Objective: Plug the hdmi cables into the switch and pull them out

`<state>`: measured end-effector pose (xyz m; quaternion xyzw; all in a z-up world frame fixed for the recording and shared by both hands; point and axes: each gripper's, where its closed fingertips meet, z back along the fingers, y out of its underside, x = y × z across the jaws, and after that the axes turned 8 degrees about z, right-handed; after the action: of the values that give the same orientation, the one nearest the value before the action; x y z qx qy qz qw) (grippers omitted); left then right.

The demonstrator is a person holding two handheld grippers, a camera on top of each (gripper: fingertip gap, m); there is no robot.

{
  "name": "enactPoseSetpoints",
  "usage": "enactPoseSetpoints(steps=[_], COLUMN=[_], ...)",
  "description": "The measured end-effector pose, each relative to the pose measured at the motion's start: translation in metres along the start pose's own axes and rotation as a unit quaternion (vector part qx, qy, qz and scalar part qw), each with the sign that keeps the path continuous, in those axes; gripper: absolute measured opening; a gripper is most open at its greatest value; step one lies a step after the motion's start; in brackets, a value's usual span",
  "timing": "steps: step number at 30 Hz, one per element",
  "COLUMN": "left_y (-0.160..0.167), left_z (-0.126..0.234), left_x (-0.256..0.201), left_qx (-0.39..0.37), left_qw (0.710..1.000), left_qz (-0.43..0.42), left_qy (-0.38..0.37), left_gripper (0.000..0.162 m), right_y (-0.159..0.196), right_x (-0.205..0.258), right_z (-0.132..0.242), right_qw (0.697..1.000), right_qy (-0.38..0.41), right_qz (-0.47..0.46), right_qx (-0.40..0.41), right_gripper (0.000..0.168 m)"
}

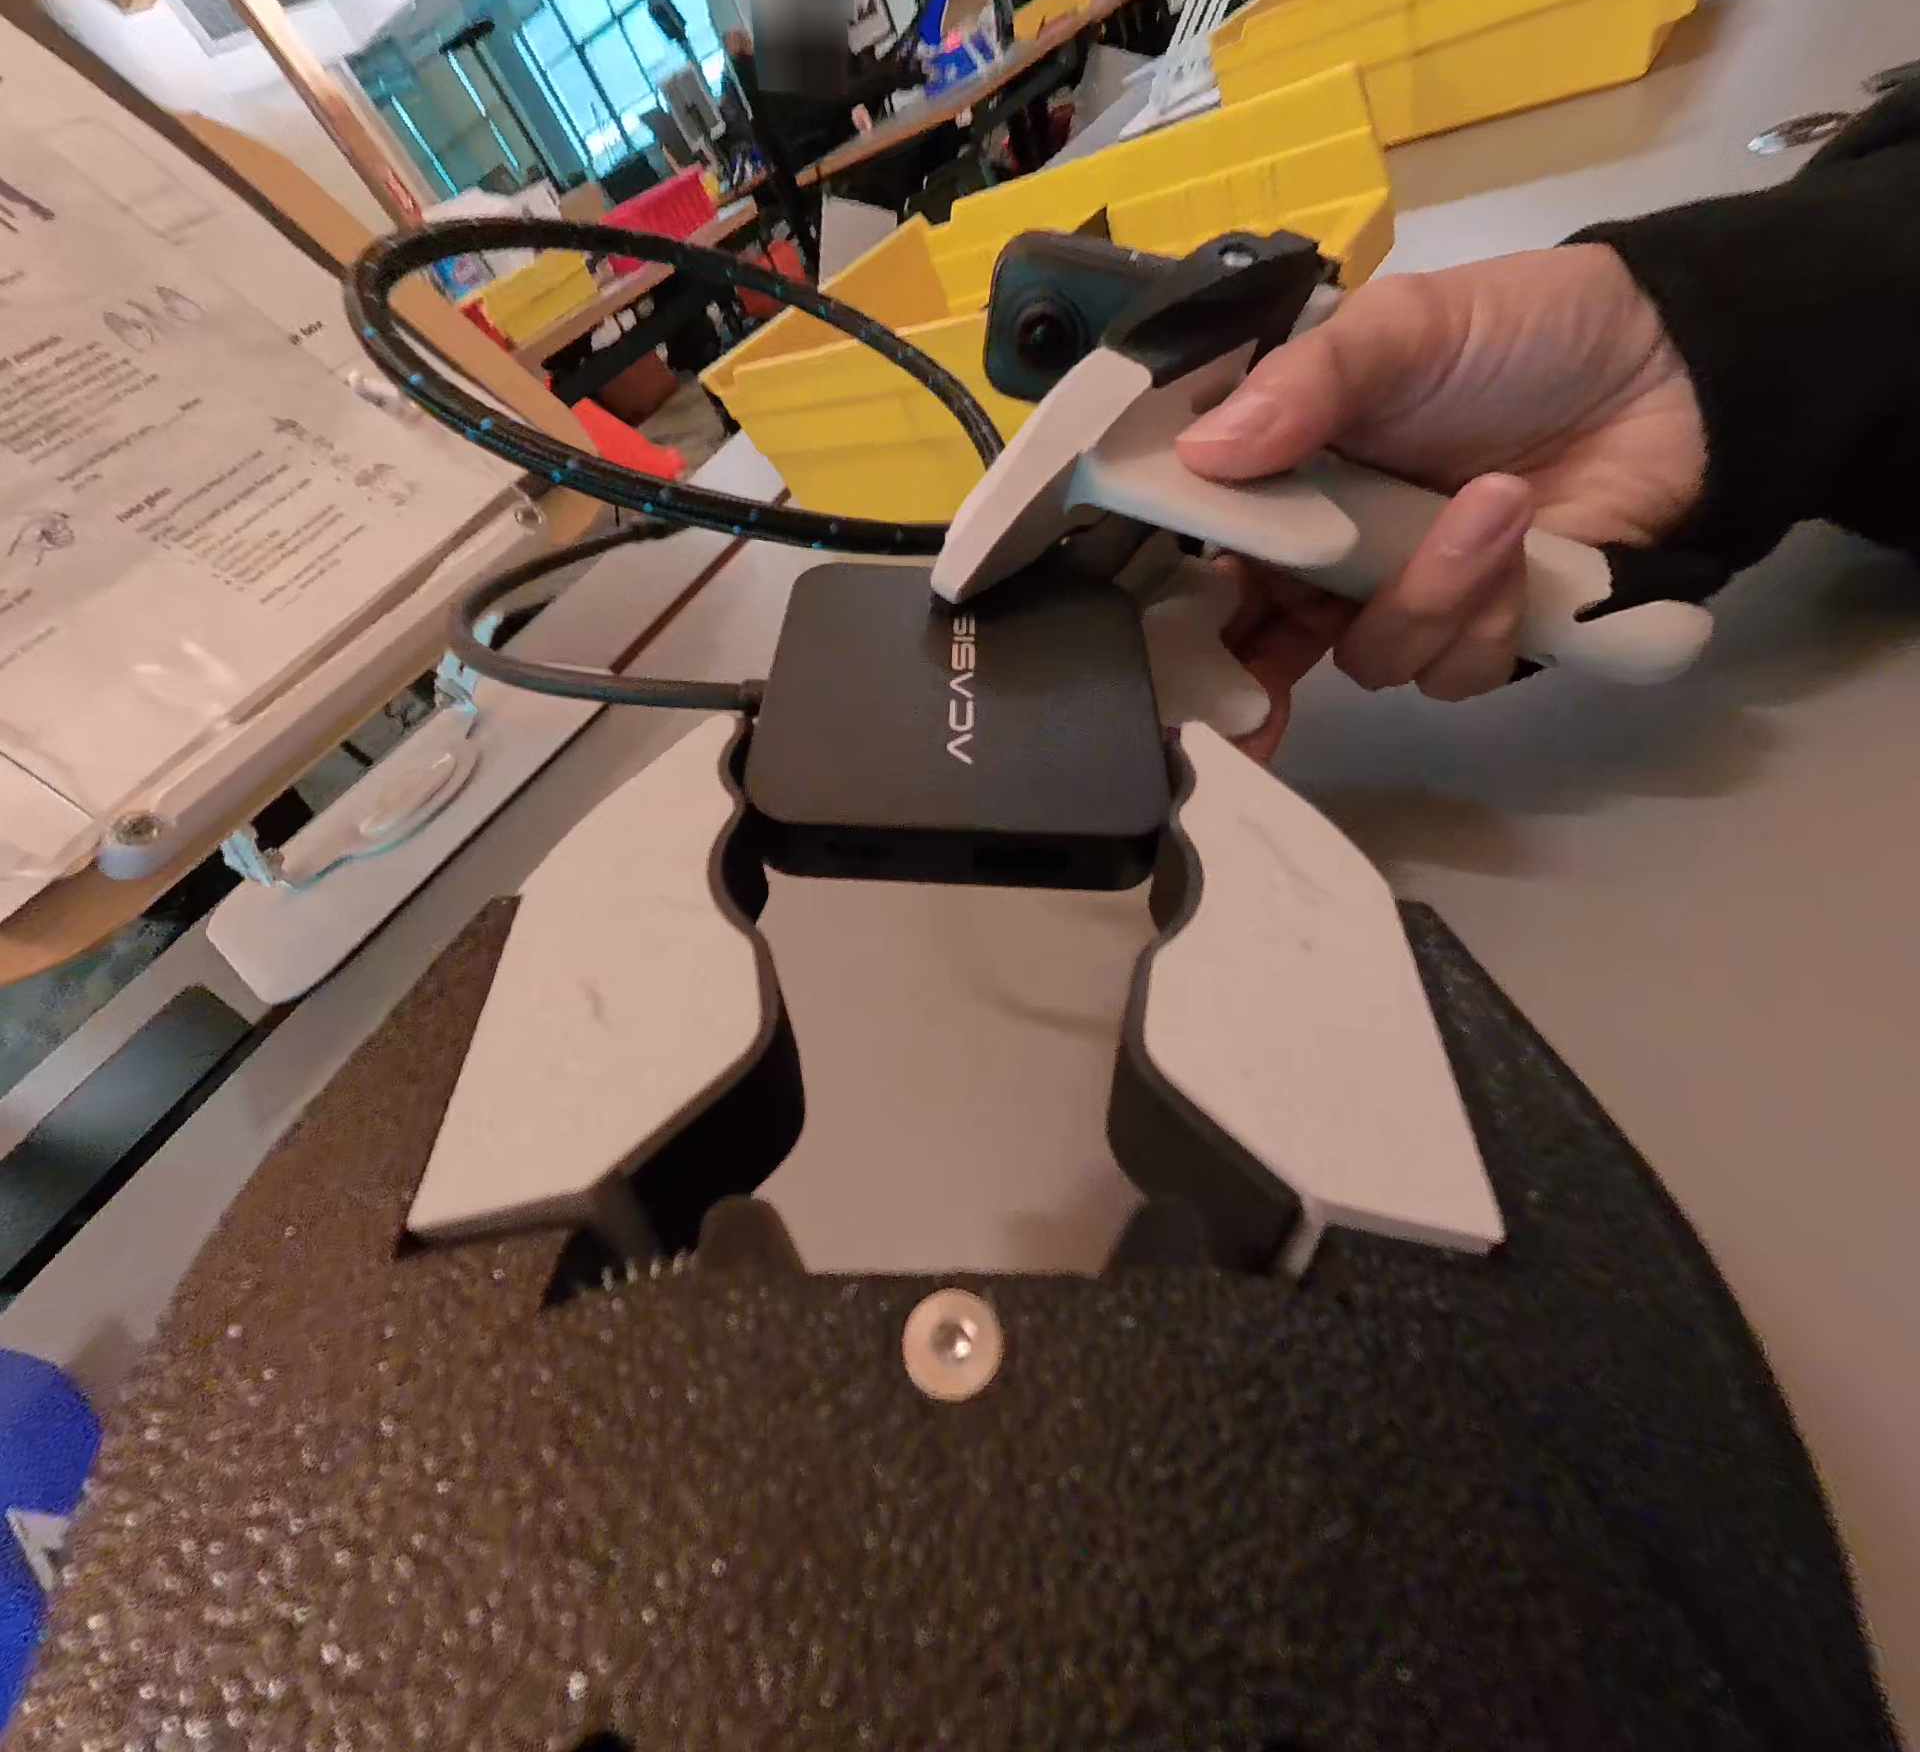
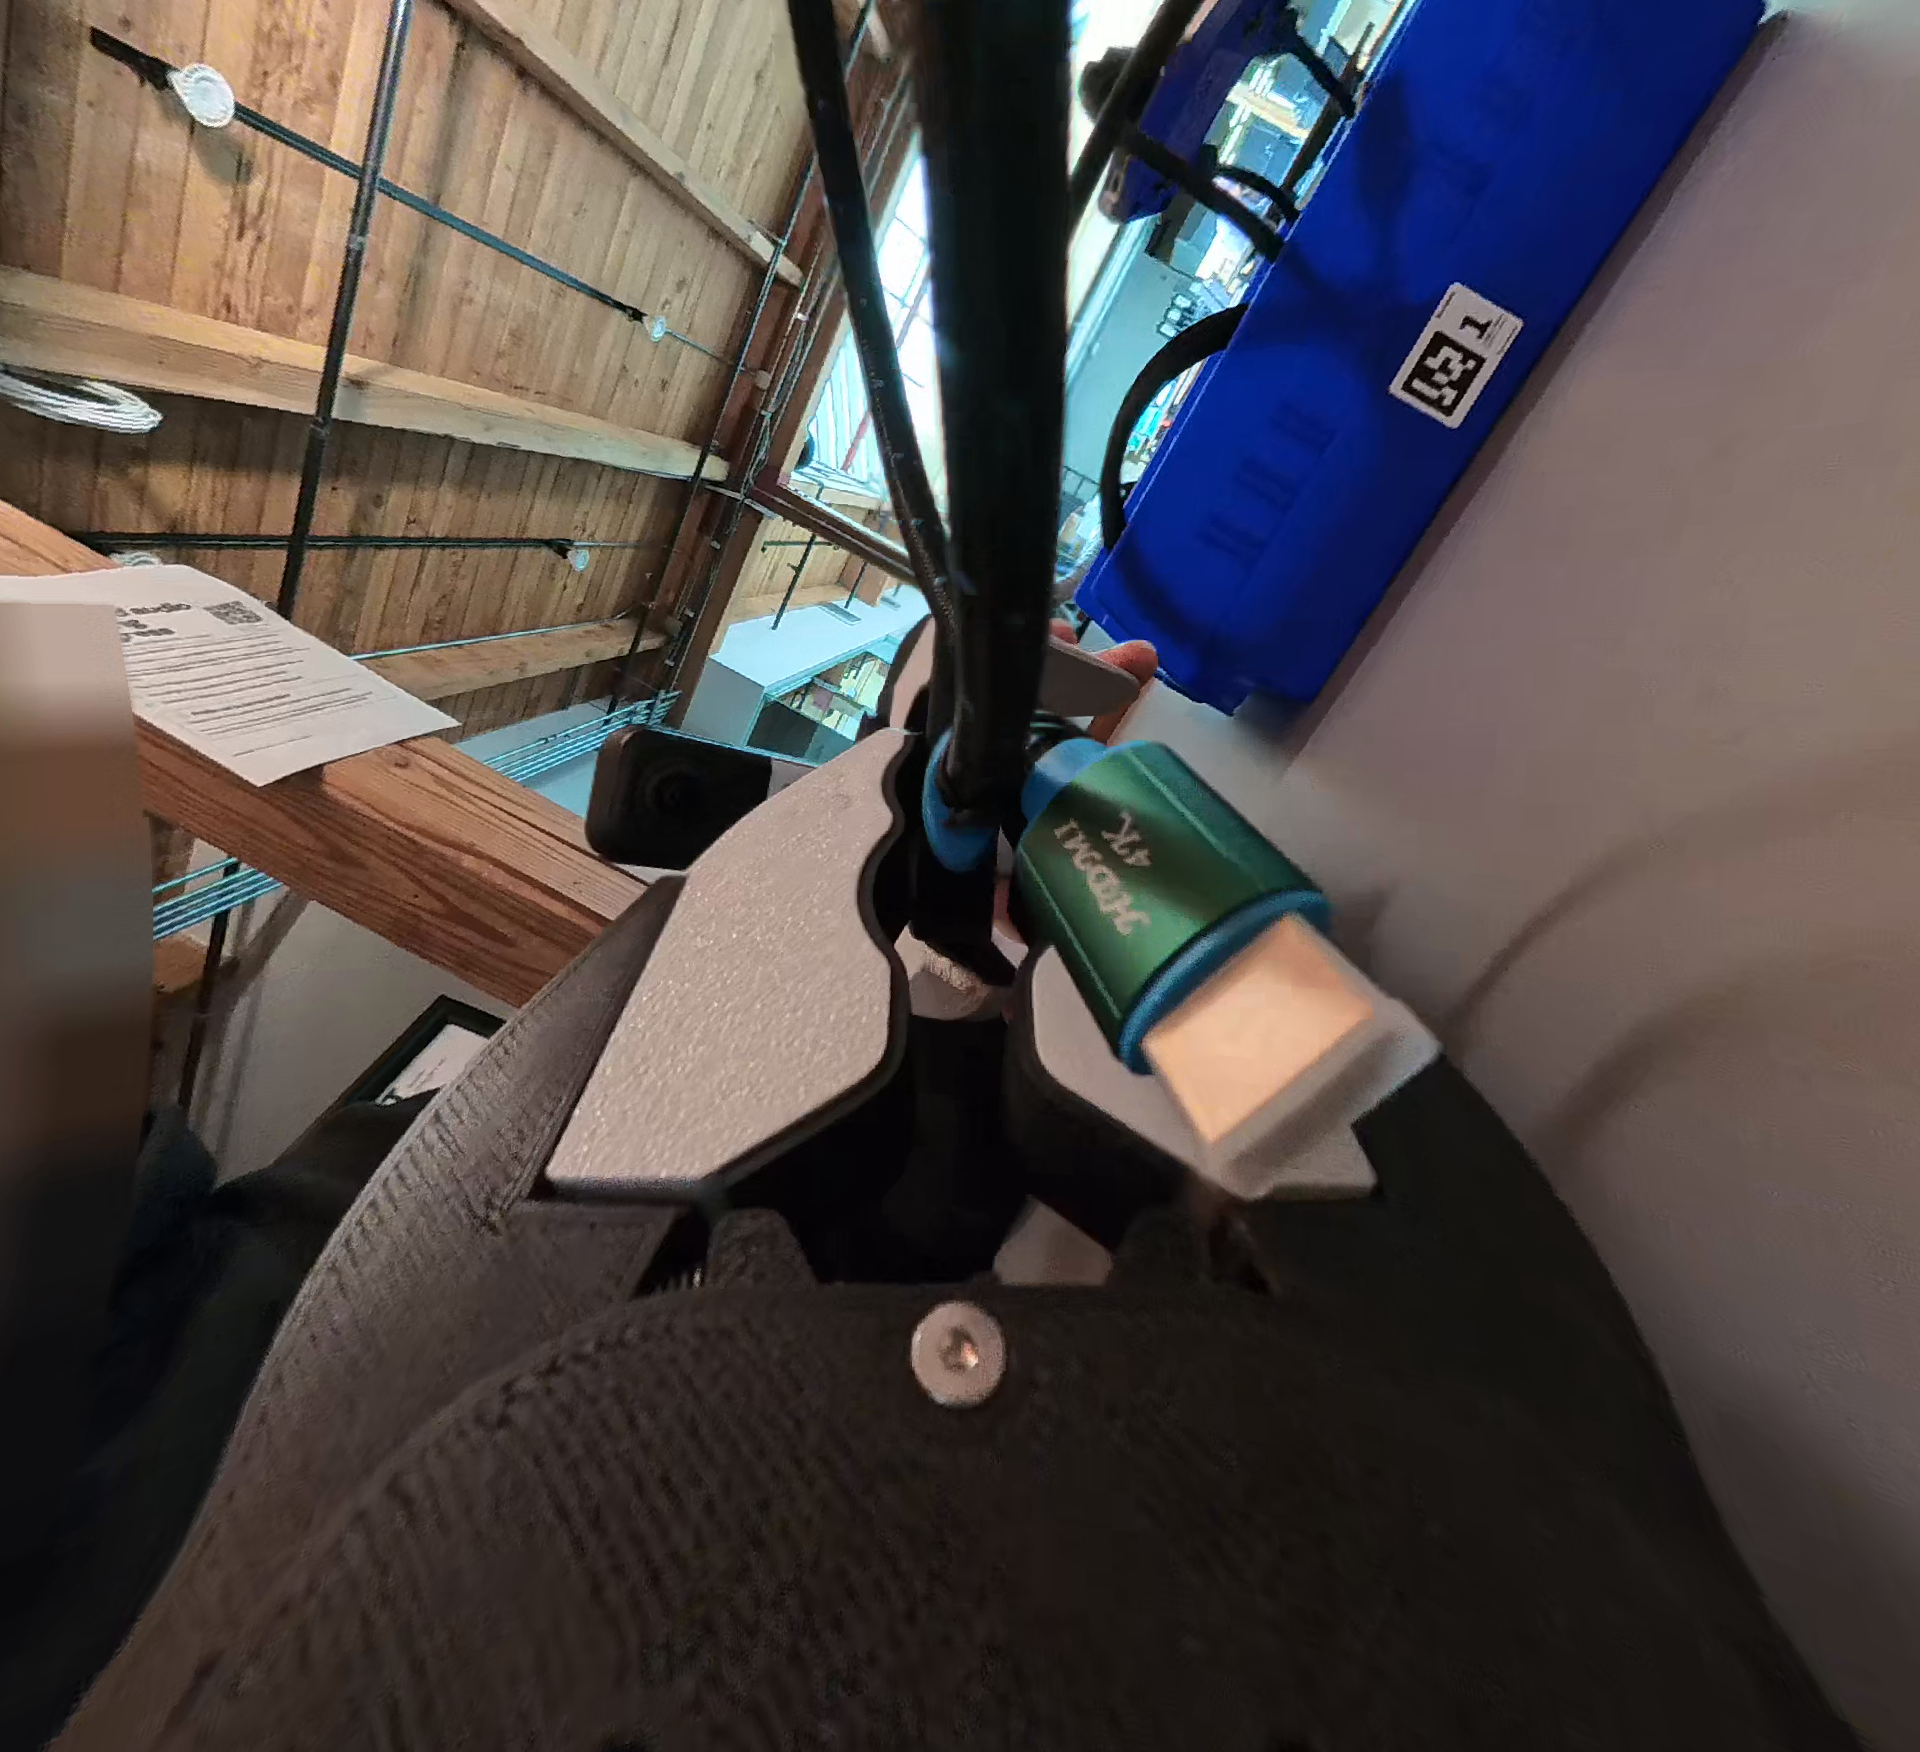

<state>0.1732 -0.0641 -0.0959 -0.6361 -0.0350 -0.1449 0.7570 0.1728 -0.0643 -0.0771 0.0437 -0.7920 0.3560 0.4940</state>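
Observation:
The black switch [image 1: 935, 715] lies on the grey table [image 1: 1610, 923], its empty ports facing the left wrist camera. My left gripper [image 1: 961, 767] is shut on its two sides. A thin black lead [image 1: 582, 679] leaves its left side. My right gripper [image 1: 966, 580], held by a hand, rests its tips on the switch's far top edge. In the right wrist view this gripper [image 2: 961, 871] is shut on a black braided HDMI cable [image 2: 997, 352] at its blue collar. A green HDMI connector [image 2: 1153, 892] with a bare metal plug hangs free beside the right finger. The braided cable loops up behind the switch [image 1: 582, 455].
Yellow bins [image 1: 1143, 227] line the table behind the switch. A clear stand with printed sheets [image 1: 208, 476] stands at the left edge. A blue bin [image 2: 1455, 300] sits on the table near the left hand. A wooden beam [image 2: 395, 829] runs at the left.

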Motion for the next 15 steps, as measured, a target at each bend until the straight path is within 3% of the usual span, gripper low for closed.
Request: enactPoseSetpoints(steps=[1, 8, 15], left_y=[0.002, -0.006, -0.013], left_z=[-0.001, -0.005, 0.008], left_x=[0.0, 0.004, 0.021], left_qx=[0.008, -0.008, -0.055], left_qw=[1.0, 0.997, 0.987], left_qz=[0.003, 0.083, 0.151], left_qy=[-0.003, -0.007, -0.001], left_gripper=[0.072, 0.072, 0.072], right_y=[-0.001, -0.009, -0.012], right_x=[-0.001, 0.003, 0.008], right_z=[0.001, 0.0, 0.001], right_qw=[1.0, 0.999, 0.983], right_qy=[0.005, -0.003, 0.037], right_qz=[0.003, 0.032, 0.178], right_qx=[0.0, -0.016, 0.014], right_gripper=[0.014, 0.019, 0.068])
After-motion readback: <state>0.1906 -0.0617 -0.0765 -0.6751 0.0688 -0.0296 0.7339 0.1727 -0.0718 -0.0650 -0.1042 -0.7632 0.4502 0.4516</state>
